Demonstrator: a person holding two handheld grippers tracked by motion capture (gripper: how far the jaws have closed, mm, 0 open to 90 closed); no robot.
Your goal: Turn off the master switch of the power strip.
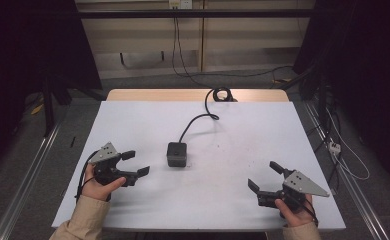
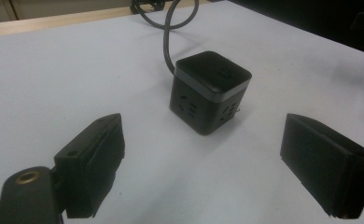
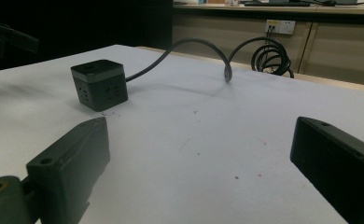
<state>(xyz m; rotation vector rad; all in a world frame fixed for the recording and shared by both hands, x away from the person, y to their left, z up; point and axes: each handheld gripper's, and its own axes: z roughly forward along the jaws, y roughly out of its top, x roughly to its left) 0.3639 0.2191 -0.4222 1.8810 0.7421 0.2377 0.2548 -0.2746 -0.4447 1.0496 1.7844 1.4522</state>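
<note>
A black cube power strip (image 1: 177,154) (image 2: 210,90) (image 3: 99,85) with sockets on its sides sits near the middle of the white table (image 1: 233,135). Its dark cable (image 1: 198,119) (image 3: 203,51) runs to the far edge and ends in a coil (image 1: 222,94) (image 3: 269,59). My left gripper (image 1: 136,163) (image 2: 202,163) rests at the front left, open, pointing at the cube a short way off. At the front right my right gripper (image 1: 264,176) (image 3: 196,163) is open too, with nothing between its fingers, farther from the cube.
The table's wooden far edge (image 1: 153,94) shows beyond the white top. Loose cables lie on the floor at the right (image 1: 335,146). A wall socket (image 3: 280,26) and wooden cabinets stand behind. Metal rails (image 1: 25,175) run along both sides.
</note>
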